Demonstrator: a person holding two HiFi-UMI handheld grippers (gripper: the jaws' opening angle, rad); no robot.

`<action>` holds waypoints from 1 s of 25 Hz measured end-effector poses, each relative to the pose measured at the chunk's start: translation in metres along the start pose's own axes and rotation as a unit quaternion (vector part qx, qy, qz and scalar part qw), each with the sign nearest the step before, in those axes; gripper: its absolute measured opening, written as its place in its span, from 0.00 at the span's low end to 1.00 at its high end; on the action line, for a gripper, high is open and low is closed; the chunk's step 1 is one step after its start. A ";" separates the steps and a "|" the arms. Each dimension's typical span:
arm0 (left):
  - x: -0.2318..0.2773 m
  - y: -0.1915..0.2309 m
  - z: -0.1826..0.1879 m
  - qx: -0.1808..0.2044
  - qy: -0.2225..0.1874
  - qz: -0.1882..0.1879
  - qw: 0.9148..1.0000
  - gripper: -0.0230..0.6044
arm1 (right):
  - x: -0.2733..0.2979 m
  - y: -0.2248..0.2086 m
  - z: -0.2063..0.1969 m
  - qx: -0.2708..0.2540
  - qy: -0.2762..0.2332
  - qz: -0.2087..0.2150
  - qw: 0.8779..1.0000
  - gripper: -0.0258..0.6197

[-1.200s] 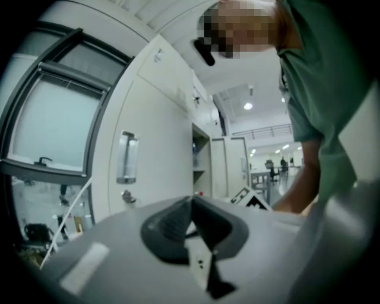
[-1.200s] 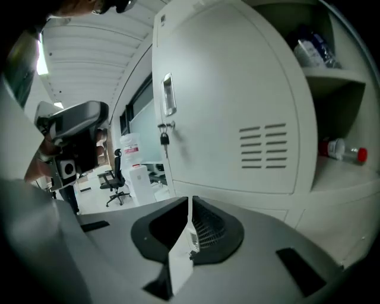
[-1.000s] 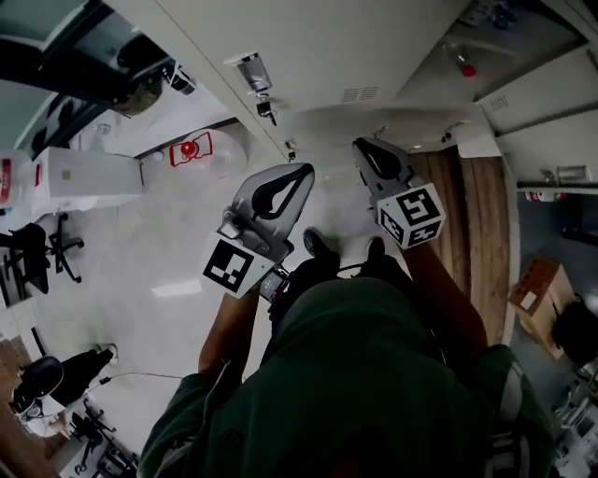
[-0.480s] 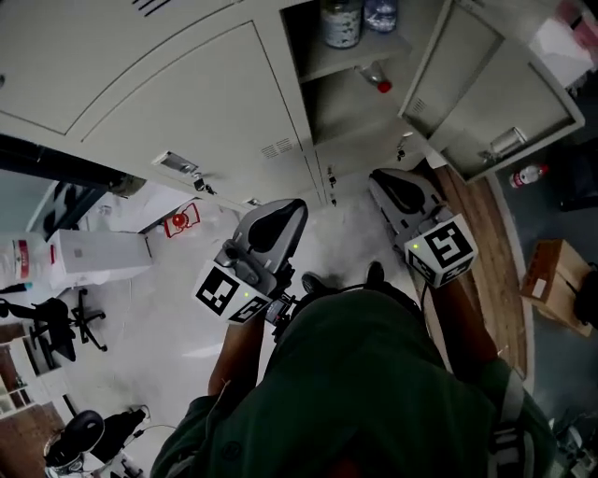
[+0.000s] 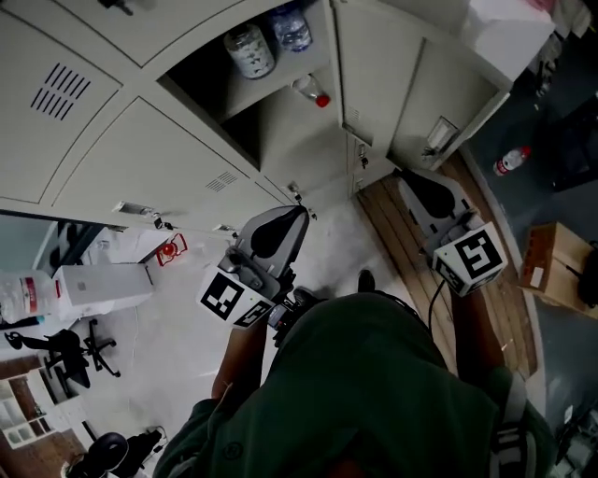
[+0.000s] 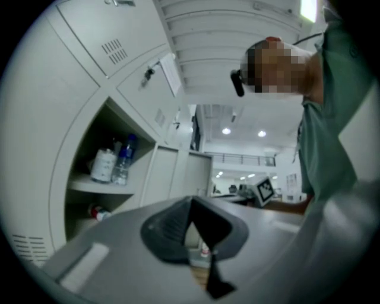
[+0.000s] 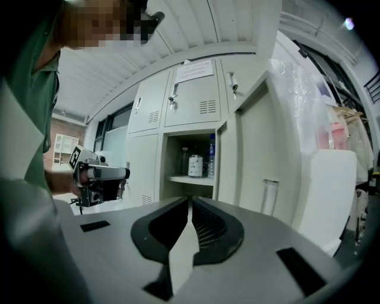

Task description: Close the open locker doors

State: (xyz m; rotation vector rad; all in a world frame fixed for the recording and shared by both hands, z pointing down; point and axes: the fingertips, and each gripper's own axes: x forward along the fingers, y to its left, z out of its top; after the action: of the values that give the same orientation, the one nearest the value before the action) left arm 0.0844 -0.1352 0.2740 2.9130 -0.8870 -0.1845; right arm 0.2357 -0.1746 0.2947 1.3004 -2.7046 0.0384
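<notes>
A locker (image 5: 271, 89) stands open in the grey bank; its door (image 5: 453, 89) is swung out to the right, handle (image 5: 437, 135) showing. Inside are a jar (image 5: 250, 49), a water bottle (image 5: 291, 26) and a red-capped bottle (image 5: 311, 91) lying lower down. My left gripper (image 5: 297, 213) is shut and empty, held below the opening. My right gripper (image 5: 406, 175) is shut and empty, just below the open door. The right gripper view shows the opening (image 7: 193, 160) and door (image 7: 255, 148) ahead; the left gripper view shows the shelves (image 6: 110, 163) at its left.
Closed locker doors (image 5: 65, 84) surround the open one. A bottle (image 5: 509, 161) stands on the floor at right, near a cardboard box (image 5: 556, 266). A white box (image 5: 98, 288) lies at left. Wooden flooring (image 5: 420, 271) runs under my right arm.
The head view has swung up the lockers, bringing the open locker and its door fully into sight. Both grippers stay shut in front of me; the right one has drifted right.
</notes>
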 end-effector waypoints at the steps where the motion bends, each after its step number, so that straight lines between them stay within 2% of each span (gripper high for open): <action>1: 0.010 -0.005 -0.002 0.000 0.001 -0.004 1.000 0.04 | -0.008 -0.011 0.000 -0.002 -0.003 -0.006 1.000 0.07; 11: 0.084 -0.035 -0.026 0.009 0.031 -0.032 0.999 0.04 | -0.060 -0.091 -0.009 0.021 -0.019 -0.015 1.000 0.08; 13: 0.095 -0.038 -0.027 0.007 0.034 -0.036 0.999 0.04 | -0.062 -0.101 -0.010 0.023 -0.023 -0.010 0.999 0.11; 15: 0.105 -0.041 -0.028 0.008 0.038 -0.039 0.998 0.04 | -0.061 -0.108 -0.012 0.028 -0.023 0.006 0.999 0.17; 21: 0.121 -0.043 -0.035 0.008 0.050 -0.040 0.998 0.04 | -0.043 -0.112 -0.015 0.038 -0.023 0.081 0.996 0.26; 25: 0.123 -0.041 -0.036 0.006 0.053 -0.035 0.998 0.04 | -0.034 -0.110 -0.016 0.036 -0.024 0.105 0.994 0.27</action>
State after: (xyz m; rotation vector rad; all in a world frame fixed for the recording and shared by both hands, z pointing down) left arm 0.2136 -0.1682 0.2939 2.9349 -0.7726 -0.0300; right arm 0.3442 -0.2160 0.3015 1.0411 -2.8954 0.1288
